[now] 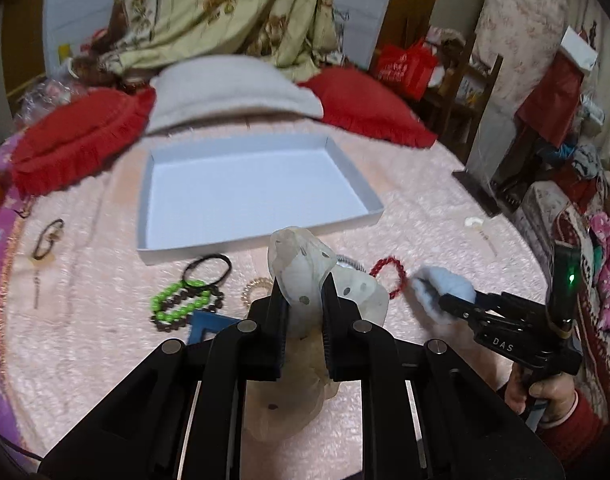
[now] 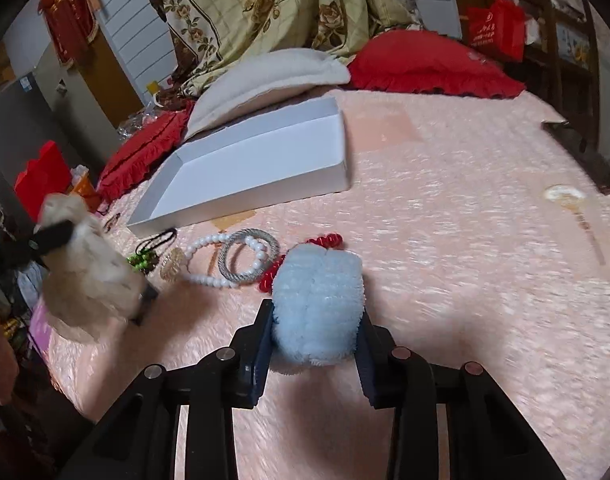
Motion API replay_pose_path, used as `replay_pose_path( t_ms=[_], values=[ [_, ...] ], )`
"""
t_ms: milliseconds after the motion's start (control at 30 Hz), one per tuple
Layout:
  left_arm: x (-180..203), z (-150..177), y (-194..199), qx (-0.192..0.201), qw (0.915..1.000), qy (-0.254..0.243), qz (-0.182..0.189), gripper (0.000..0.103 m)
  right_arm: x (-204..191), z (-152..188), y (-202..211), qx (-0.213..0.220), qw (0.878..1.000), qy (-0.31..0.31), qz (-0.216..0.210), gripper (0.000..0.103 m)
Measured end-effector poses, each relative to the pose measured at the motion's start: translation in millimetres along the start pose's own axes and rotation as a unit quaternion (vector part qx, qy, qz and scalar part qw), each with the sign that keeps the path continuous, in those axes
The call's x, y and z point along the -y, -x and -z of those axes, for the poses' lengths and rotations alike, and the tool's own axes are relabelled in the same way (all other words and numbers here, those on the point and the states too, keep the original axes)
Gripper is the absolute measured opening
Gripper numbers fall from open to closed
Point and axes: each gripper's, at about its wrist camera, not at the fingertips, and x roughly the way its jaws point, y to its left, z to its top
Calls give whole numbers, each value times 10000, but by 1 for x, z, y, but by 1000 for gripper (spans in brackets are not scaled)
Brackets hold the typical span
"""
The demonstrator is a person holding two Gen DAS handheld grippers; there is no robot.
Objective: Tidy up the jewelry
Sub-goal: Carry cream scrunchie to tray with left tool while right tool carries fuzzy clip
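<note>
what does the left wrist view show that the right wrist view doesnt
Only the left wrist view shows the blue frame near the beads and the brown loop lying far left. Only the right wrist view shows the white pearl strand and grey coiled bangle in full. Both show the white box, the green beads, the red bracelet, the left tool clamping a sheer pouch and the right tool clamping a blue fluffy scrunchie.

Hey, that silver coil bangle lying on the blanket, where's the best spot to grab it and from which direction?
Probably pinch the silver coil bangle from above at its right rim. It lies flat on the pink blanket, and the white pearl strand crosses its left and far arcs, so the right side looks least tangled. Both grippers are full now.
</note>
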Motion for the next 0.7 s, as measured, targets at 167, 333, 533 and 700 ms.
replay_pose_path(
  t_ms=[167,333,533,700],
  values=[
    [-18,-5,19,113,9996,226,-88,14,5,2,34,166,9997,63,157,35],
    [-37,-10,15,49,9981,507,-341,14,8,-16,45,261,9994,-130,-174,35],
    [-59,-32,-7,-128,9961,720,-495,14,-4,-54,10,101,9962,-452,-735,35],
    [-76,-68,-32,-188,9953,804,-513,14,-16,-93,-29,-1,9956,-413,-842,35]
  ],
)
